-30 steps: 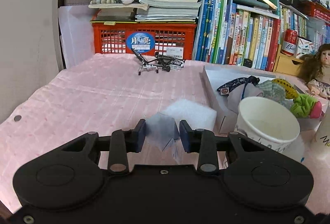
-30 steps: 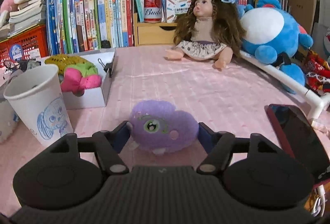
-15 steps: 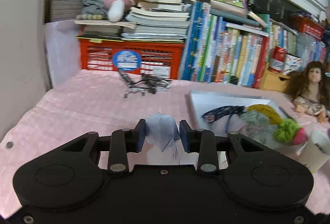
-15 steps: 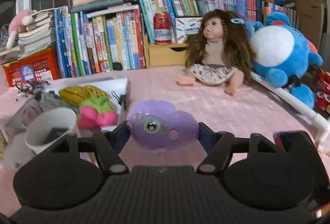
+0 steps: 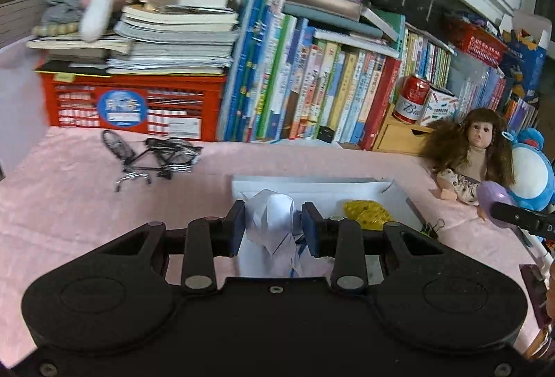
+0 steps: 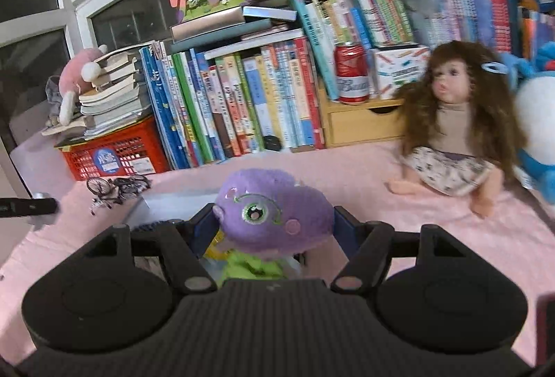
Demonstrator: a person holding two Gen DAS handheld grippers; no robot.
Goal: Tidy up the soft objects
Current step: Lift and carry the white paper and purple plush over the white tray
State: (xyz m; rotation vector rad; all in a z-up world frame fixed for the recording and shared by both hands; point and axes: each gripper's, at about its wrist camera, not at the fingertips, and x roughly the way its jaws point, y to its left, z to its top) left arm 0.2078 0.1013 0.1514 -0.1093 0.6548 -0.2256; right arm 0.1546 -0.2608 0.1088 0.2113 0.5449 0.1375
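A: Left wrist view: what is held by the left gripper (image 5: 274, 227)?

B: A crumpled pale cloth (image 5: 272, 220) is pinched between its blue pads, the jaws closed against both sides of it. It is held above the white box (image 5: 312, 184), in which a yellow knitted item (image 5: 367, 212) is seen.

A: And what is shown at the right edge?

B: The purple plush (image 5: 491, 198) is glimpsed there, carried by the other tool, in front of the doll (image 5: 473, 155).

A: What is seen in the right wrist view?

B: The purple plush (image 6: 274, 210) is clamped by the right gripper (image 6: 274, 229), the jaws pressed into its sides. It is held over the box contents, where a green soft item (image 6: 255, 267) is visible just below it. The doll (image 6: 451, 130) is seated on the pink cover (image 6: 364, 175), well apart to the right, and the red can (image 6: 351, 73) is stood on the wooden drawer (image 6: 360, 123).
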